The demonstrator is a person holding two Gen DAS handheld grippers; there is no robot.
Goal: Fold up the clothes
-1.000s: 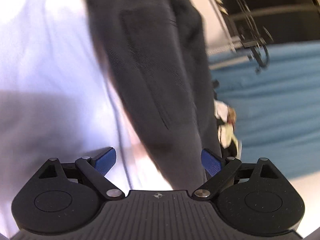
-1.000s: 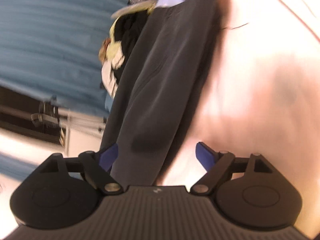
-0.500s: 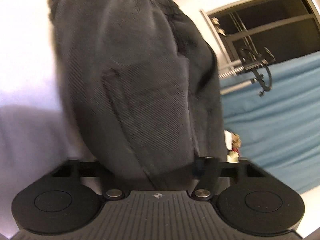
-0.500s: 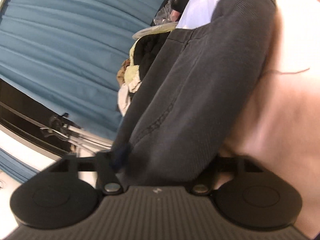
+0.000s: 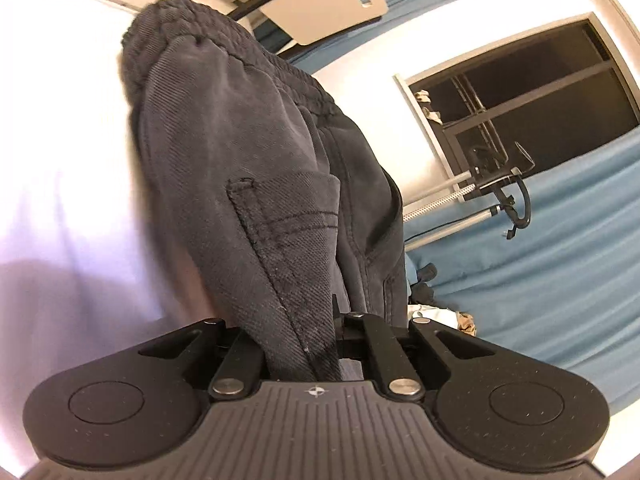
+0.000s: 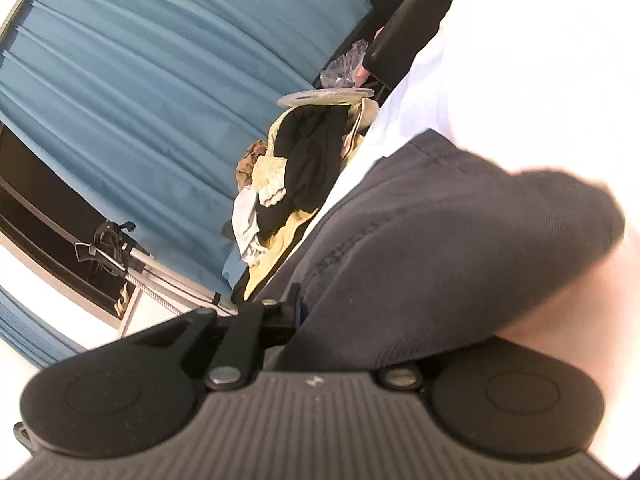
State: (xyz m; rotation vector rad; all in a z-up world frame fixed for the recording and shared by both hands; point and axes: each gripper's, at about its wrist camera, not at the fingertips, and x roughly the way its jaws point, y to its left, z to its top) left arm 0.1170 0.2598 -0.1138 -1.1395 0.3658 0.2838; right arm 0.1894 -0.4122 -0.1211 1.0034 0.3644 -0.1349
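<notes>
A pair of dark grey pants (image 5: 248,168) with an elastic waistband (image 5: 192,28) rises from the white surface (image 5: 60,160) toward the camera in the left wrist view. My left gripper (image 5: 320,332) is shut on the cloth near a pocket seam, which hides its fingertips. In the right wrist view, the same pants (image 6: 440,232) drape over my right gripper (image 6: 340,320). Its jaws are closing with the fabric pinched between them and the pads hidden under it. Both ends are lifted off the white surface (image 6: 540,60).
A pile of yellow, black and white clothes (image 6: 296,176) lies at the far edge beside a round silvery plate (image 6: 324,96) and a black chair (image 6: 400,40). A blue curtain (image 6: 140,80) hangs behind, with a dark window (image 5: 540,92) and a clamp on a pole (image 5: 504,184).
Both grippers went from wide open around the pants to shut on the cloth. Both have risen and tilted up, lifting the fabric, so more of the room shows.
</notes>
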